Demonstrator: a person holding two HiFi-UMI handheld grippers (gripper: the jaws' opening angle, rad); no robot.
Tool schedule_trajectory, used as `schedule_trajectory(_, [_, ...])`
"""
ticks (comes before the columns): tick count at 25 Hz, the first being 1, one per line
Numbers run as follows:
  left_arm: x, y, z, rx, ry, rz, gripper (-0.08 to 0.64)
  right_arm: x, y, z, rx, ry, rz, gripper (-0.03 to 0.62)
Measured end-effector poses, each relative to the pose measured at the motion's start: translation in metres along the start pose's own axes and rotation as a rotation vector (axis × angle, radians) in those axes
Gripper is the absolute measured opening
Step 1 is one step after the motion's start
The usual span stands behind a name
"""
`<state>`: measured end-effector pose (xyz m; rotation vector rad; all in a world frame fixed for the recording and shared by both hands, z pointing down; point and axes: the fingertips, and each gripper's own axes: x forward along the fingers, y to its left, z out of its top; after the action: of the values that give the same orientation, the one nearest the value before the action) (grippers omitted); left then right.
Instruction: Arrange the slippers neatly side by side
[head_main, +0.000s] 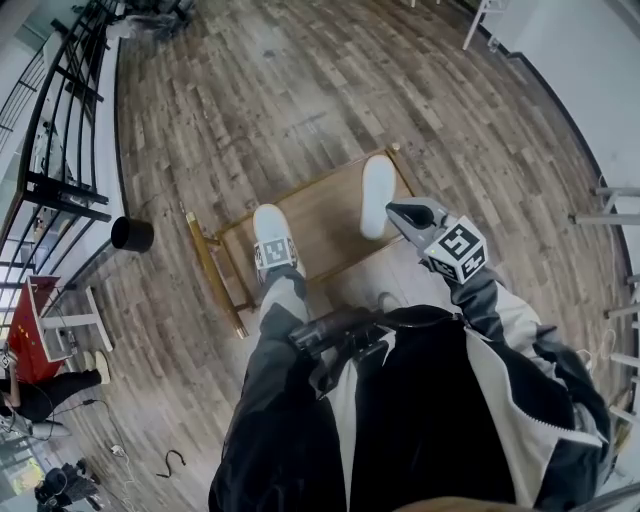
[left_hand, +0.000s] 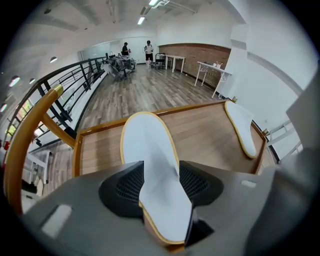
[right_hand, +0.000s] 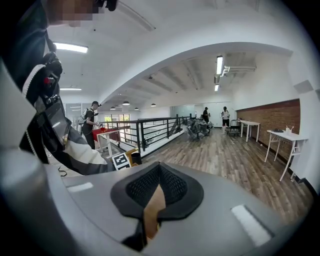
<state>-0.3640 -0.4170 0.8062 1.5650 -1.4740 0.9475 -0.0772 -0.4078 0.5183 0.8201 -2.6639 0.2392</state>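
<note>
Wooden tray (left_hand: 210, 135) bears near slipper (left_hand: 150, 150), far slipper (left_hand: 240, 125): white, yellow-rimmed.

On the table (head_main: 320, 215) I see two slippers well apart: the left slipper (head_main: 268, 226) near its left end, one end between the jaws of my left tool (left_hand: 161, 189), the right slipper (head_main: 378, 195) at the far right corner.

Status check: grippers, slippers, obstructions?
Left gripper open, near slipper between its jaws. Right gripper shut, empty. Other slipper at right end of wooden table, not yet paired. Nothing between them.
</note>
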Motion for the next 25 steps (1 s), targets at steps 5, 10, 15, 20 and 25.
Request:
schedule_trajectory(5, [-0.001,0.008,-0.001,-0.013,-0.006,0.011,0.031,0.005,-0.004,0.005,-0.005,-0.003,-0.003,0.005])
schedule_trajectory(10, [-0.005,-0.001,-0.003,-0.013,-0.042,-0.024,0.025,0.009,-0.003,0.000,0.002,-0.010,0.015,0.005])
schedule_trajectory(15, [-0.020,-0.008,-0.018,-0.089,-0.025,-0.063,0.025,0.014,0.007,0.008,-0.016,-0.035,0.051,0.005])
schedule_trajectory(20, [-0.056,-0.001,0.022,-0.068,-0.247,-0.029,0.025,0.021,0.015,0.018,-0.033,-0.063,0.087,0.005])
schedule_trajectory(25, [-0.106,-0.007,0.051,-0.057,-0.402,-0.032,0.023,0.035,0.027,0.024,-0.039,-0.080,0.131,0.005])
